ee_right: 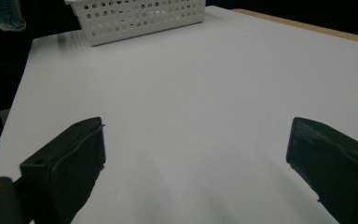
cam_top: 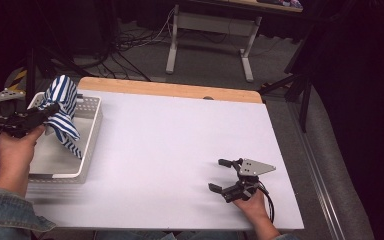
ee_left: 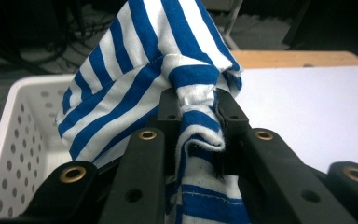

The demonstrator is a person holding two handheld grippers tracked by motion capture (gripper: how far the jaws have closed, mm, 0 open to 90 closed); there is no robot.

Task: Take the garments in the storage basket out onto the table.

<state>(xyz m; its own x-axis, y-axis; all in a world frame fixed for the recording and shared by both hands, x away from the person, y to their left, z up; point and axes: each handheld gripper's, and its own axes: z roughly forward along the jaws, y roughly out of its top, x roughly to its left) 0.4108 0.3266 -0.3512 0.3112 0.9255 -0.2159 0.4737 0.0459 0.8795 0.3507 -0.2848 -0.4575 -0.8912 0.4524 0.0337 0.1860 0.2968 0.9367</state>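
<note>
Left gripper (ee_left: 196, 105): both black jaws pinched onto a bunched fold of the blue-and-white striped cloth (ee_left: 140, 70), which rises above the jaws and also hangs down between them. White perforated basket (ee_left: 16, 140) sits behind and below the cloth on the left side. White table surface (ee_left: 307, 107) extends to the right, with a wooden edge strip (ee_left: 303, 58) along its far side.
</note>
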